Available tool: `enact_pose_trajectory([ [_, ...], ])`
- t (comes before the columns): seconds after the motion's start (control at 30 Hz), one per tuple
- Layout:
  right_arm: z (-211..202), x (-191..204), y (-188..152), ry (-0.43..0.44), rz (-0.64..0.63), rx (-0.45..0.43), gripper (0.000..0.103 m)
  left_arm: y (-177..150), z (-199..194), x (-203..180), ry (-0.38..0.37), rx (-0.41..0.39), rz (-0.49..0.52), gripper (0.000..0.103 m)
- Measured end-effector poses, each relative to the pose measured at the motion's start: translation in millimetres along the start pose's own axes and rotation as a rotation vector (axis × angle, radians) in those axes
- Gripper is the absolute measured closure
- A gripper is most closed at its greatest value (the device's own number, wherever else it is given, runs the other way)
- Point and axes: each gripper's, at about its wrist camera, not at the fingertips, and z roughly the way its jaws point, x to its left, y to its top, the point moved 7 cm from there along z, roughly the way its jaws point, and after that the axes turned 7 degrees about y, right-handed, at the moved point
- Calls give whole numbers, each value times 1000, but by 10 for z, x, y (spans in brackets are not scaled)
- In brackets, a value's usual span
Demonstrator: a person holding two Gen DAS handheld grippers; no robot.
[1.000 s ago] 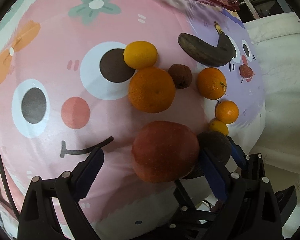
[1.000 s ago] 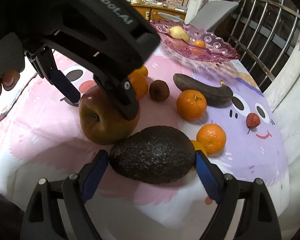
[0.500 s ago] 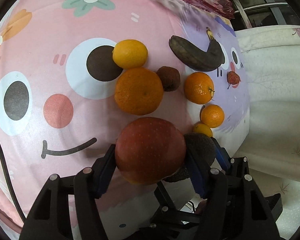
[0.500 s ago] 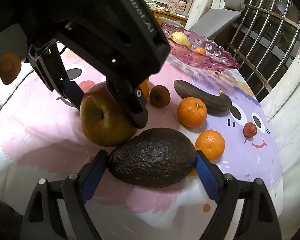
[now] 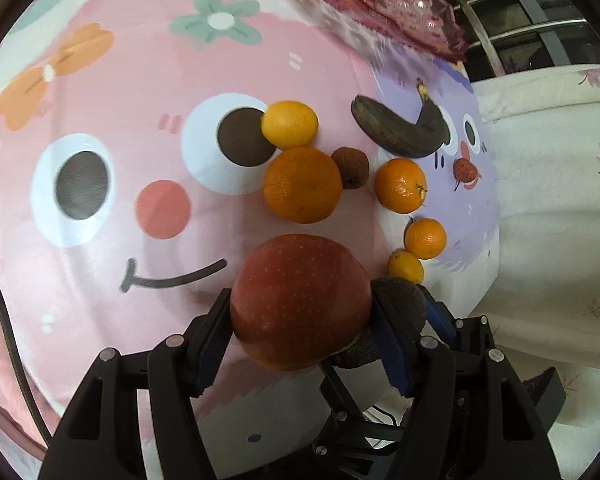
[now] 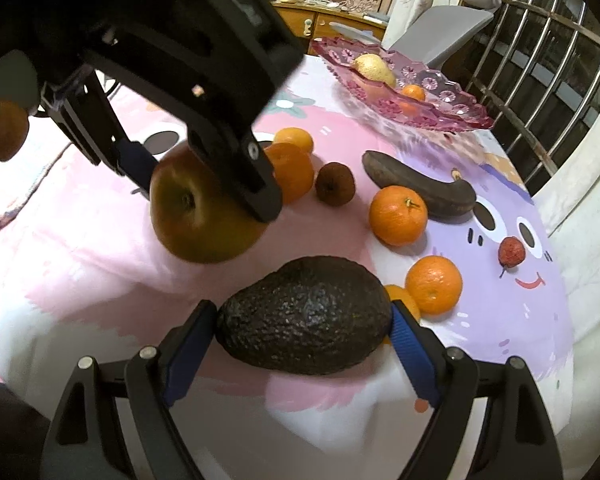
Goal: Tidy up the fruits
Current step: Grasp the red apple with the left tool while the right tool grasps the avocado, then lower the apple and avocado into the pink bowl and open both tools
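two grippers, each w/ fruit. left gripper [image 5: 300,320] clamped on red apple [image 5: 300,300], lifted off pink cloth [image 5: 140,80]. right gripper [image 6: 300,332] pads tight on both ends of dark avocado [image 6: 304,316], low by cloth edge. oranges, black banana [image 6: 416,188] loose on cloth; glass dish [image 6: 440,112] at far end.

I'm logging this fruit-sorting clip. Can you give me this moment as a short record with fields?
left gripper: shut on apple
right gripper: pads at both ends of avocado, which rests on cloth
dish: holds a pear and small orange
loose on cloth: banana, several oranges, one lychee
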Motion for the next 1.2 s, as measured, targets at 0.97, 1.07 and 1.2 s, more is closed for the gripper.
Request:
enact_pose_trajectory([
  [0.97, -975, -802, 1096, 137, -46, -139, 17, 324, -1633, -267, 33, -379, -145, 39],
  [1.07, -983, -981, 1255, 138, -53, -147, 17, 459, -1688, -367, 44, -404, -156, 39],
  [1.2, -933, -1238, 1452, 141, -53, -155, 17, 630, -1700, -471, 42, -423, -171, 39],
])
